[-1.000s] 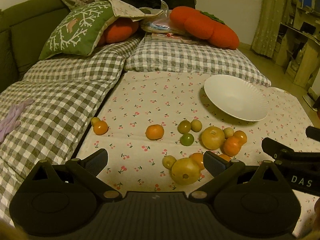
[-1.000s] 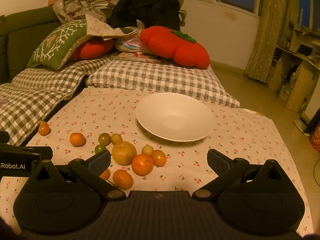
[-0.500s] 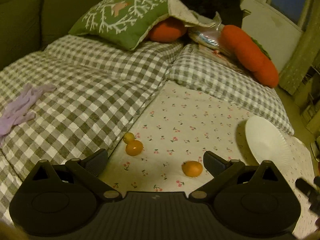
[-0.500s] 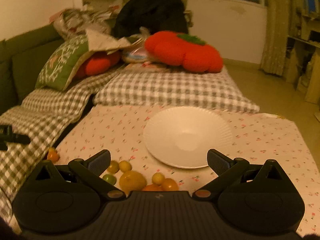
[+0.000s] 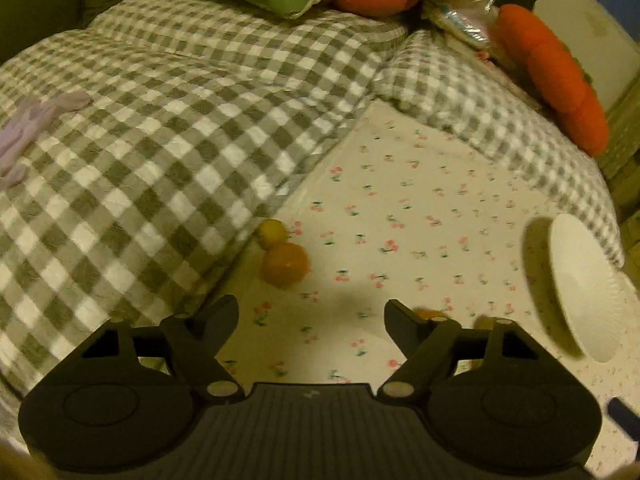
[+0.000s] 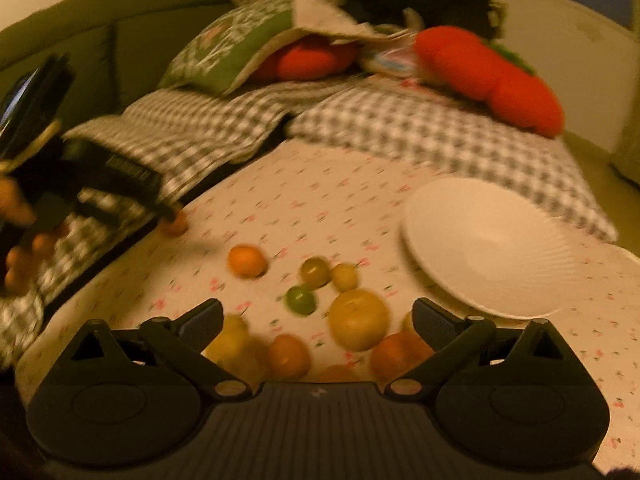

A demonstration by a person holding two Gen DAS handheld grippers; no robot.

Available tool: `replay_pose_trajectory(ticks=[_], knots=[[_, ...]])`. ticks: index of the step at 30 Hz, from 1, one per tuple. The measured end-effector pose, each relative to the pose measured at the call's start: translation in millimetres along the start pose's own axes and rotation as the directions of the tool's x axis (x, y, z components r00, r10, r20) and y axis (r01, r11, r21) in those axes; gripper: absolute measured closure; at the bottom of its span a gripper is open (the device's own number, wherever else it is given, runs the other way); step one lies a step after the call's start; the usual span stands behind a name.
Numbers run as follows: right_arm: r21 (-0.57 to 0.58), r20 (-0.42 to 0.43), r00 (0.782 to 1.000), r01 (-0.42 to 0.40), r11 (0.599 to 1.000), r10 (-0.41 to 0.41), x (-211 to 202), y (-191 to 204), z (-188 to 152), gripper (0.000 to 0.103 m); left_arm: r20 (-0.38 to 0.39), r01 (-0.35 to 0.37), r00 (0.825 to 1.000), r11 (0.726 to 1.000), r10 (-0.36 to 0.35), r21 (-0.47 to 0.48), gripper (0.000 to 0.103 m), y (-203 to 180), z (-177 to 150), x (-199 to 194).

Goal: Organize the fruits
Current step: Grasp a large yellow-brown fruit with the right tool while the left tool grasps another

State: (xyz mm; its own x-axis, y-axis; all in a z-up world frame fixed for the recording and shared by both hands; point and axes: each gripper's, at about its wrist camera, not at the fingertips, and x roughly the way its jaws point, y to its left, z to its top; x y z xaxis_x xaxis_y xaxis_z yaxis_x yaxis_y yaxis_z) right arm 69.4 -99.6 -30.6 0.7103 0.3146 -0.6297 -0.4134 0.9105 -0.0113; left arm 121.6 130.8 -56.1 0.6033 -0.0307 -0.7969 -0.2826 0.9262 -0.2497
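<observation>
As we swing left | left hand-held gripper (image 5: 310, 312) wide, now nearing round orange tangerine (image 5: 285, 265) at cloth edge | right hand-held gripper (image 6: 316, 316) wide over fruit pile | ribbed white plate (image 6: 488, 248) unfilled

text: none legible | left claw (image 6: 120, 184) body: white lettering present, blurred, unreadable
</observation>
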Motion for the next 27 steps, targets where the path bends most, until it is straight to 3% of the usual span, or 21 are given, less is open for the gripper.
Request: replay_pose_trajectory(ticks=[2,4,8,13,17,23,27], knots=[[0.004,0.003,1.000,0.027,1.000,-0.027,3.2,-8.3,4.3,0.007,-0.035,0.091,0.995,0.995,-0.090,0.042,0.034,-12.2,-6.1,1.3],[0.015,0.000,1.000,0.026,1.000,-0.026,10.9,-19.3,7.9,0.016,-0.072,0.185,0.981,0.978,-0.179,0.097,0.035,-28.4,-18.1,-2.8],[-0.067,-0.026,1.000,-0.004,0.998,0.002,28.0,-31.0,7.2,0.026,-0.119,0.232,0.970,0.957,-0.214,0.176,0.035,-44.8,-40.0,-8.3],[-0.230,-0.071,0.997,-0.045,0.972,0.029,41.9,-24.3,4.2,0.038,-0.209,0.304,0.941,0.937,-0.267,0.172,0.035,-54.5,-62.0,-8.6],[-0.273,-0.112,0.992,-0.081,0.959,0.052,53.7,-24.3,4.7,0.047,-0.257,0.320,0.928,0.929,-0.268,0.187,0.035,-63.4,-65.6,-2.2],[-0.349,-0.153,0.988,-0.085,0.933,0.033,67.3,-21.6,-0.5,0.054,-0.294,0.316,0.924,0.922,-0.246,0.224,0.035,-80.5,-74.8,8.1],[-0.359,-0.153,0.988,-0.083,0.930,0.029,70.0,-21.0,0.0,0.058,-0.298,0.296,0.929,0.923,-0.219,0.244,0.044,-83.1,-77.0,13.0]])
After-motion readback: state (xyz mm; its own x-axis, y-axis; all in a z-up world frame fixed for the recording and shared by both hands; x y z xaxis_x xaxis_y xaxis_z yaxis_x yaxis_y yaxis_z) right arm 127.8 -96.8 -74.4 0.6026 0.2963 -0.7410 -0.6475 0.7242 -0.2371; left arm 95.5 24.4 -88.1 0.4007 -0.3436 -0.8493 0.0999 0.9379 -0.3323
